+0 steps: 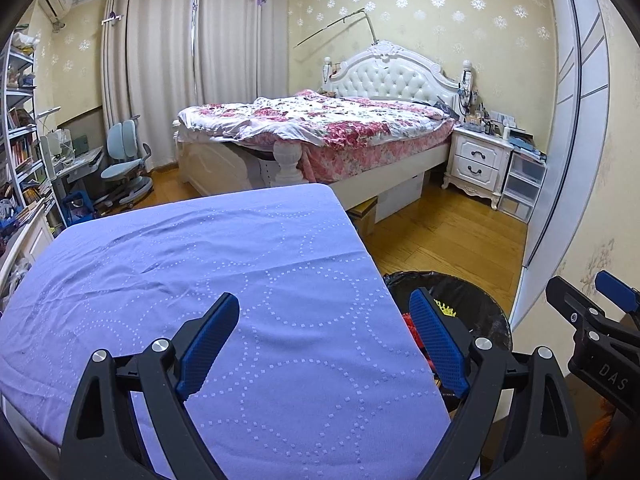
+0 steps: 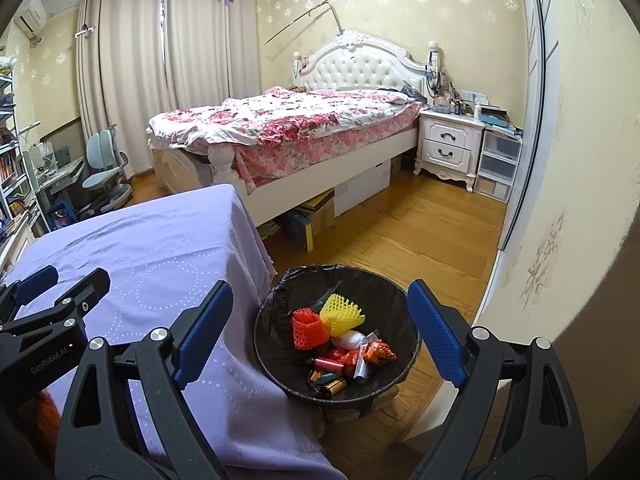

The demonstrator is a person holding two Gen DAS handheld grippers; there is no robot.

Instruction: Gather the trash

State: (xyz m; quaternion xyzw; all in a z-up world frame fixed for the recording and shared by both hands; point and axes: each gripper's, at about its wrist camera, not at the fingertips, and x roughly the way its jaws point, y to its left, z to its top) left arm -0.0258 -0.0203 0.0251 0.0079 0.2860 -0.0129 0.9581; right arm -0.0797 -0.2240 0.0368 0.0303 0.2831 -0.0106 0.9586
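My left gripper point(image 1: 324, 336) hangs over the lavender tablecloth point(image 1: 200, 280), both blue pads spread wide with nothing between them. My right gripper point(image 2: 320, 328) is just as slack: jaws apart, nothing pinched, pointing down over the near right corner of the table and the bin beside it.

The black-lined waste bin point(image 2: 280, 352) stands on the wooden floor point(image 2: 420, 232) just to the right of the table, close against the hanging edge of the cloth. The trash lies inside it: an orange foam fruit net point(image 2: 308, 328) on the left, a yellow foam net point(image 2: 342, 312) touching it on the right and a little farther back, a white crumpled wad point(image 2: 350, 338) under the yellow one, an orange wrapper point(image 2: 380, 352) to the right, and a red tube-like piece point(image 2: 328, 362) nearer to me. Below that are some small dark and gold bits (I can't tell what they are). From my left camera only a slice of the bin point(image 1: 492, 320) peeks past the right finger, with a bit of red and yellow inside.

The cloth itself lies flat with a few shallow creases toward the far left.

Farther off, a bed with a pink floral quilt point(image 2: 288, 128) sits against the far wall, a white nightstand point(image 2: 448, 144) to its right, and a pale blue desk chair point(image 2: 102, 168) at the far left by the curtains point(image 2: 160, 48).
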